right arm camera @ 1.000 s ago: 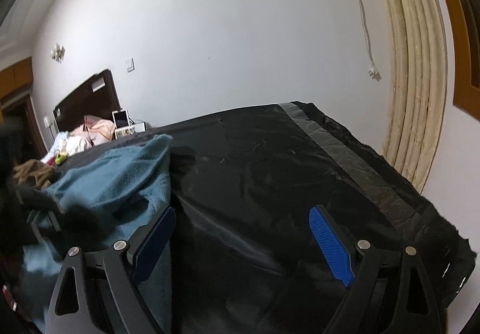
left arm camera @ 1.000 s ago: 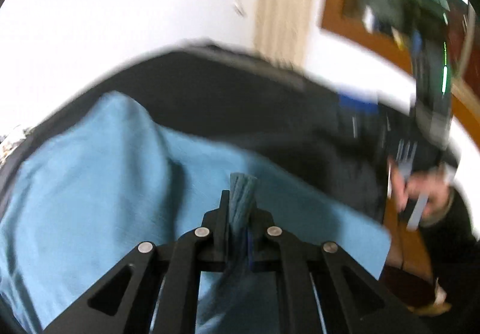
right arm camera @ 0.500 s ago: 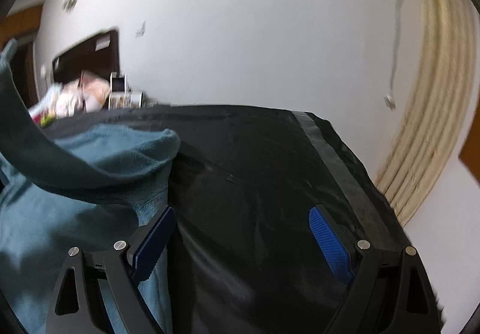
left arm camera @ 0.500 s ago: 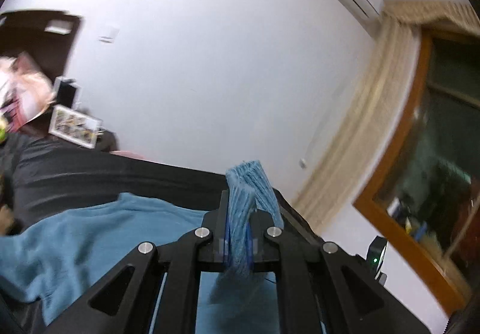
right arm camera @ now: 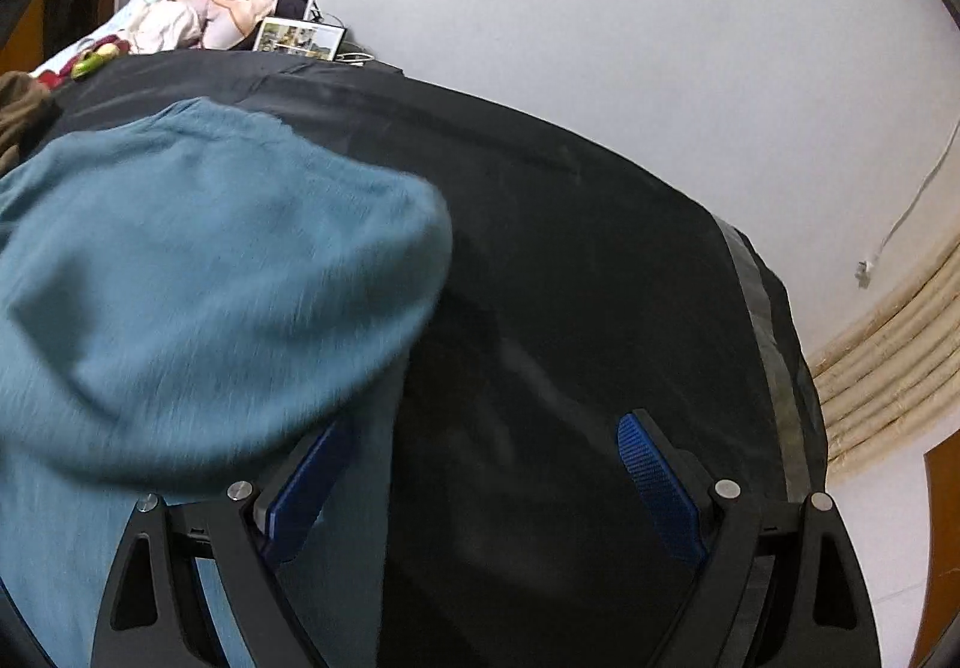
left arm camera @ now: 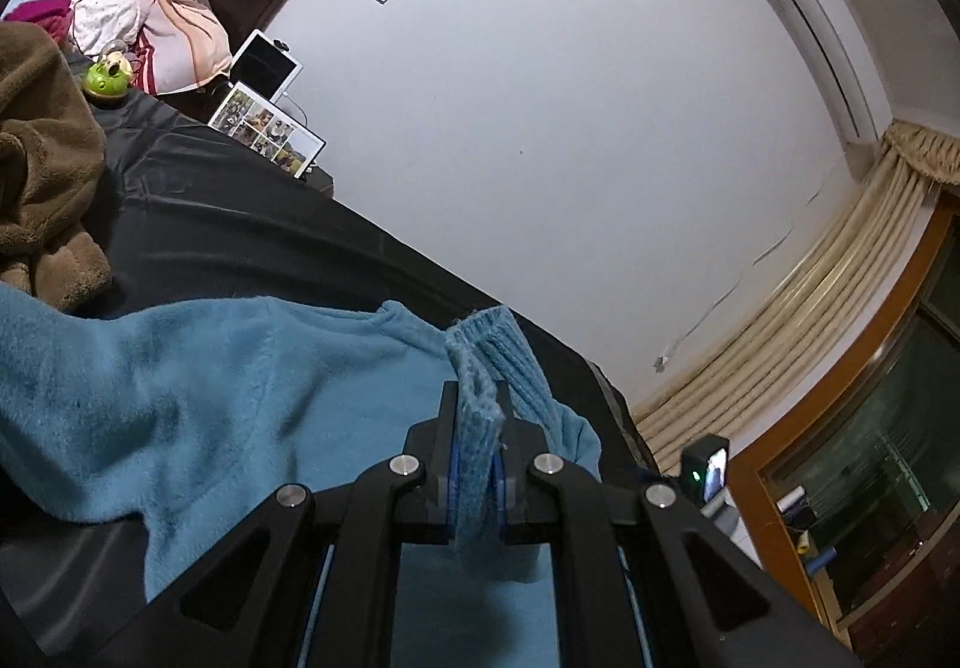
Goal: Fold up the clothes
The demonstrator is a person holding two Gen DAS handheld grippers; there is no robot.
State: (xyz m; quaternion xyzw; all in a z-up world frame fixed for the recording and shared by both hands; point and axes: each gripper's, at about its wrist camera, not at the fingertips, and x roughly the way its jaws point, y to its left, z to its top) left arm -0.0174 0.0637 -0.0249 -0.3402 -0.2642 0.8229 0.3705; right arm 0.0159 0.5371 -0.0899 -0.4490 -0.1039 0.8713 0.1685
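A fuzzy blue sweater (left arm camera: 198, 386) lies on a black sheet (left arm camera: 252, 242) spread over a bed. My left gripper (left arm camera: 477, 398) is shut on the sweater's ribbed cuff (left arm camera: 510, 362), which sticks up between its fingers. In the right wrist view the same sweater (right arm camera: 198, 296) bulges over the left half of the frame and hangs in front of the left blue pad (right arm camera: 306, 482). My right gripper (right arm camera: 486, 464) is open above the black sheet (right arm camera: 600, 260), with nothing between its fingers.
A brown fleece garment (left arm camera: 42, 158) lies at the left. A pile of clothes (left arm camera: 120, 14), a green toy (left arm camera: 108, 80), a tablet (left arm camera: 267, 65) and a photo sheet (left arm camera: 267, 128) sit by the headboard. Curtains (left arm camera: 798, 308) and a wooden window frame (left arm camera: 840, 428) stand at the right.
My left gripper has swung round and tilted up while holding the cuff. The sweater has been drawn toward the right gripper and now covers its left pad. The right gripper stays open.
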